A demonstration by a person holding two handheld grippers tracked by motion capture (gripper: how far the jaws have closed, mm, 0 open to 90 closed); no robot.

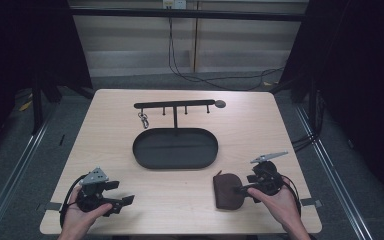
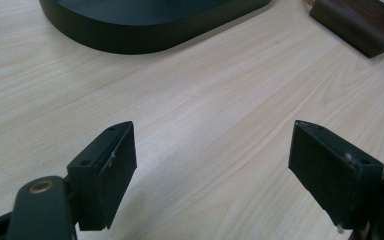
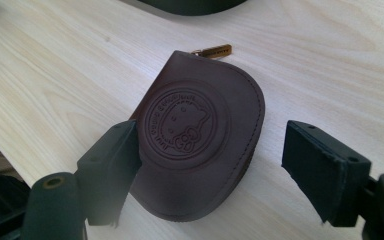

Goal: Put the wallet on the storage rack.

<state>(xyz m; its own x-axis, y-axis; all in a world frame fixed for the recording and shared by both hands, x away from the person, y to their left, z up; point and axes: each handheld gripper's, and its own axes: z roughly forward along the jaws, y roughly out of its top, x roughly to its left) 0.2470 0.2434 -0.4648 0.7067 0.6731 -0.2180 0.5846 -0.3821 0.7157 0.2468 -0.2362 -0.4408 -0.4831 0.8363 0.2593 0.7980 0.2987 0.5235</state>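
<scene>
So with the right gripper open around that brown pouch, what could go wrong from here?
The right gripper is open with the brown pouch between its jaws; the pouch lies flat on the table, so the jaws may slide over it or push it instead of gripping. Its zipper pull could snag. If carried to the stand's hooks, it may knock the key ring hanging there.

In the right gripper view, the left jaw of the right tool (image 3: 207, 172) covers the near left edge of the brown embossed leather pouch (image 3: 200, 135), and the ring of lettering around its stamped figure is too small to read. The black oval metal tray (image 2: 145, 30) is cut off by the top edge of the left gripper view. The small metal clasp (image 1: 143, 120) hanging from the black T-shaped rack (image 1: 175, 105) is too small to make out.
</scene>
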